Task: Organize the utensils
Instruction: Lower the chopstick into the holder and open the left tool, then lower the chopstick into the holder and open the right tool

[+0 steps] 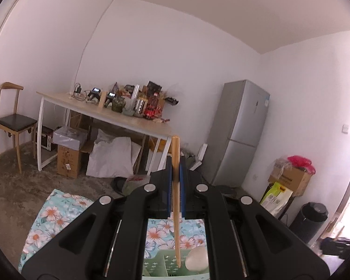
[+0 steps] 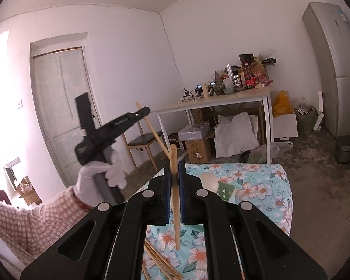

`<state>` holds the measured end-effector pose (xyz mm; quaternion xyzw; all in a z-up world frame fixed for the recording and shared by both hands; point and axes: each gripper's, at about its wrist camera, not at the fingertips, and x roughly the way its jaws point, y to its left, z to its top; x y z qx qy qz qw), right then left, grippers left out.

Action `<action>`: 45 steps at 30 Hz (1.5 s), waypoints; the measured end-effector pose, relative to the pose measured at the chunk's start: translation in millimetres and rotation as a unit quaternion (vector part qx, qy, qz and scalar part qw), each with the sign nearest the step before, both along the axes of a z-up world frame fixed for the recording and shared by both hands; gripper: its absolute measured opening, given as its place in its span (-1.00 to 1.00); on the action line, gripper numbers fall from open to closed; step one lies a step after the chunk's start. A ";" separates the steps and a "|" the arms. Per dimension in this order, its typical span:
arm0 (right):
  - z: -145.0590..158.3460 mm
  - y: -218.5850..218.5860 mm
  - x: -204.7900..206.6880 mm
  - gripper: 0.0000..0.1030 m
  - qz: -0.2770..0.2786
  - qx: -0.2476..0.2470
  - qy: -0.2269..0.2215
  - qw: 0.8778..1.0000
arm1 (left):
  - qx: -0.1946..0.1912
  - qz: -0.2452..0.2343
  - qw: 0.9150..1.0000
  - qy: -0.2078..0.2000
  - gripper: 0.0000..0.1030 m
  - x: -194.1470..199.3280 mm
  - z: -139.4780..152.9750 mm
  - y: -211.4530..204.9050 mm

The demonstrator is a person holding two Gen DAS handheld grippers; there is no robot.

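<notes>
Both your hand-held grippers, left and right, pinch one chopstick each, above the green holder. Probably thin grips: a fast swing could twist either stick loose.

grey fridge by cluttered wood table, chair at wall, white door
</notes>
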<state>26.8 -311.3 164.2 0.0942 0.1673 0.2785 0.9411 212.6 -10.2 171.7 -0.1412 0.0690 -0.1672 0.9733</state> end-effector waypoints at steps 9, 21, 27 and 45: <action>-10.4 -5.3 7.7 -0.87 0.001 -0.002 0.014 1.000 | 0.016 -0.017 0.997 0.078 -0.84 29.1 -46.4 -14.0; 7.4 8.3 0.3 -0.87 -0.007 -0.020 0.001 1.000 | -0.022 -0.004 0.998 0.061 0.32 -24.1 -45.1 25.3; 23.9 22.2 2.1 -0.87 -0.003 -0.031 -0.011 0.999 | -0.013 0.020 0.998 0.066 0.56 -72.4 -62.6 57.9; 89.6 115.9 64.7 -0.87 -0.014 -0.124 -0.089 0.988 | 0.044 0.085 0.983 0.155 0.79 -155.9 -165.7 117.8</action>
